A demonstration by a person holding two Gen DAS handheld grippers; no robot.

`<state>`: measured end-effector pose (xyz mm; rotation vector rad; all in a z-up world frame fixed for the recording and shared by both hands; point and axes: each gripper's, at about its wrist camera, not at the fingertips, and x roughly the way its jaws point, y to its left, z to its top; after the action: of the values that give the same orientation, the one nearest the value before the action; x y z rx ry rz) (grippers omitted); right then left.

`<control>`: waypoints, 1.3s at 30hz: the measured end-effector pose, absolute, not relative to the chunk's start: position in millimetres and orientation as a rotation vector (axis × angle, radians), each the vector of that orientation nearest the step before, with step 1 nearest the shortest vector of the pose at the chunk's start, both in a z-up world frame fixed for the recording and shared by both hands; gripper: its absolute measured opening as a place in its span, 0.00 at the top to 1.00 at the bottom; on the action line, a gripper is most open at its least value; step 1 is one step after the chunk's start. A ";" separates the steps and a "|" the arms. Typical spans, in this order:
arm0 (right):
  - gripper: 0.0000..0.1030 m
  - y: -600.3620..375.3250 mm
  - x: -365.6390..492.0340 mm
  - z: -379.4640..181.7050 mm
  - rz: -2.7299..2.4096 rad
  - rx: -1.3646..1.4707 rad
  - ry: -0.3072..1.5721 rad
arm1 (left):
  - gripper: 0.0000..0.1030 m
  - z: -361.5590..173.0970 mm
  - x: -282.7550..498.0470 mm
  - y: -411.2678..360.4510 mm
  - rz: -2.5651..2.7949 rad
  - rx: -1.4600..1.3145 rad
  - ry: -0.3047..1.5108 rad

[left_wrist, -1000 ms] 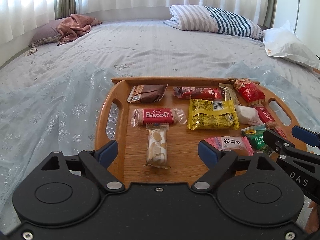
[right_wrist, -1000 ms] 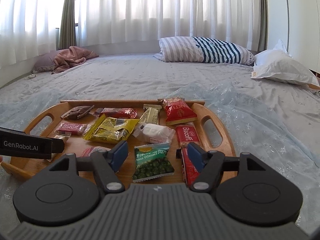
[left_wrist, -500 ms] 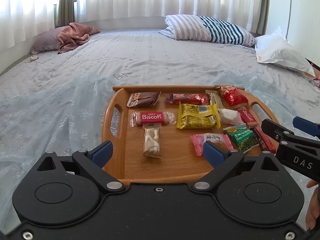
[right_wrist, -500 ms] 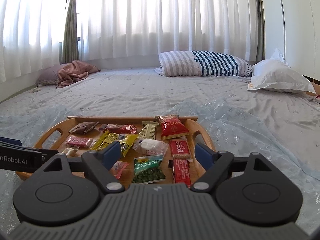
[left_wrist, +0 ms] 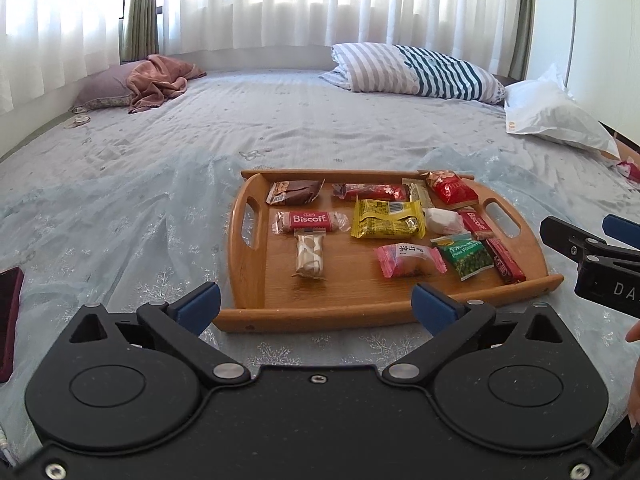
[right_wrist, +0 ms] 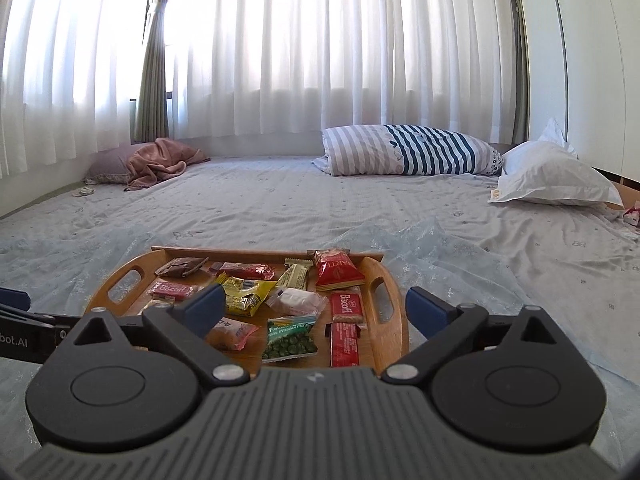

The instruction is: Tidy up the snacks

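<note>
Both sets of jaws were spreading apart with nothing between them: our left gripper (left_wrist: 316, 306) and our right gripper (right_wrist: 314, 306) gripped no packet at all. We held them short of the wooden tray (left_wrist: 256, 280), which sat on the pale bedspread (left_wrist: 120, 208). On the tray lay the snacks, apart or just touching: a Biscoff packet (left_wrist: 310, 220) with a nougat bar (left_wrist: 309, 256) just below it, a yellow packet (left_wrist: 386, 220) in the middle, a pink packet (left_wrist: 408, 260), and green wasabi peas (right_wrist: 291, 338) beside two red Biscoff bars (right_wrist: 345, 326). A striped pillow (right_wrist: 408, 150) rested far behind.
</note>
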<state>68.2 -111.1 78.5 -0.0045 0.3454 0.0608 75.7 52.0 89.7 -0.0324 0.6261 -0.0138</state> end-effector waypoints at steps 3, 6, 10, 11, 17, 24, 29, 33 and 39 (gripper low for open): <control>0.00 -111.4 59.2 75.8 0.064 0.000 0.345 | 0.01 86.0 70.0 52.0 -0.007 -0.047 0.634; 0.00 -111.0 50.6 69.8 0.067 0.000 0.354 | 0.01 79.3 65.1 51.5 0.007 -0.053 0.645; 0.00 -110.7 44.2 58.7 0.064 -0.005 0.387 | 0.01 70.4 58.3 49.6 0.011 -0.058 0.656; 0.00 -110.8 42.9 55.2 0.062 -0.005 0.396 | 0.01 67.5 57.4 48.9 0.014 -0.057 0.659; 0.00 -115.1 39.5 35.4 0.062 0.011 0.449 | 0.01 48.8 58.7 44.5 0.024 -0.046 0.701; 0.00 -116.3 41.4 20.9 0.056 0.013 0.481 | 0.01 31.2 62.2 40.4 0.026 -0.020 0.721; 0.00 -113.1 44.7 10.6 0.074 0.009 0.498 | 0.01 19.1 68.2 39.1 0.020 -0.014 0.738; 0.00 -109.0 49.7 2.4 0.080 -0.002 0.516 | 0.01 8.2 75.1 41.1 0.023 -0.031 0.759; 0.00 -105.4 60.5 -10.9 0.089 -0.014 0.569 | 0.00 2.1 78.8 43.0 0.023 -0.037 0.746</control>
<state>60.5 -105.4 -10.9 -0.0135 0.5689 0.0894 78.8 43.0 2.1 -0.0368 0.7459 0.0234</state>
